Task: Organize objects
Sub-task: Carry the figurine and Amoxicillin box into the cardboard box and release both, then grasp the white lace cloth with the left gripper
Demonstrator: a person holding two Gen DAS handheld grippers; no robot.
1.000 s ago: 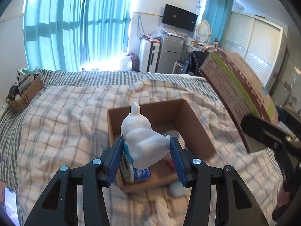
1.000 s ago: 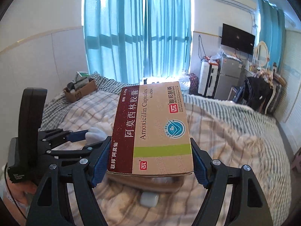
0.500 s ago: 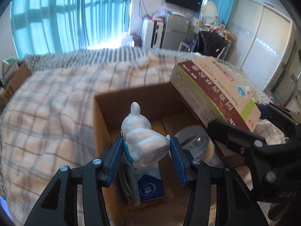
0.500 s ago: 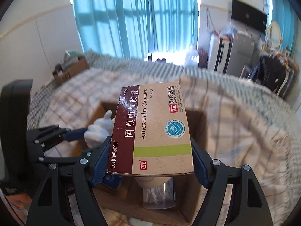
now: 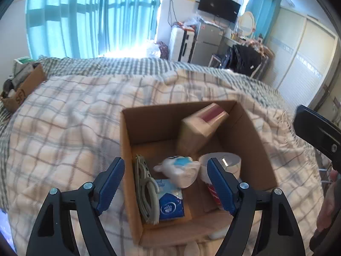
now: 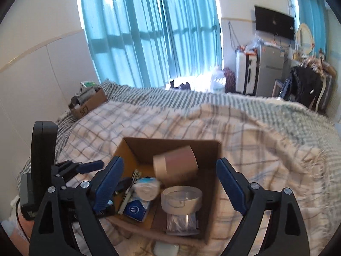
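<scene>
A bed (image 5: 64, 115) under a plaid blanket fills both views, and on it sits the open cardboard box (image 5: 251, 132) that serves as the collecting point for the loose items. Inside, the largest piece, the medicine carton (image 5: 198, 132), lies tilted against the far wall toward the right corner, blurred as if barely settled, its printed face hard to read. Near it on the right, a clear lidded jar (image 6: 181, 198) lies on its side with its round top toward the cameras; its contents are too indistinct to name. At the box's middle, the white figurine (image 5: 177, 170) with a blue patch rests on its side across a blue tissue pack (image 5: 170, 204), and a coiled grey cable (image 5: 147, 192) hugs the left wall, apparently tucked there to save floor space. The left hand-held gripper (image 5: 165, 185) hovers over the near part of the box with its blue pads spread wide and nothing between them; the right hand-held gripper (image 6: 169, 184) hangs likewise, fully parted and empty, above the same opening. A small white object (image 6: 166, 249) lies on the blanket just outside the near wall, cut off by the frame edge and unidentifiable. A second small box (image 6: 89, 104) of odds and ends stands far off at the bed's left edge.
</scene>
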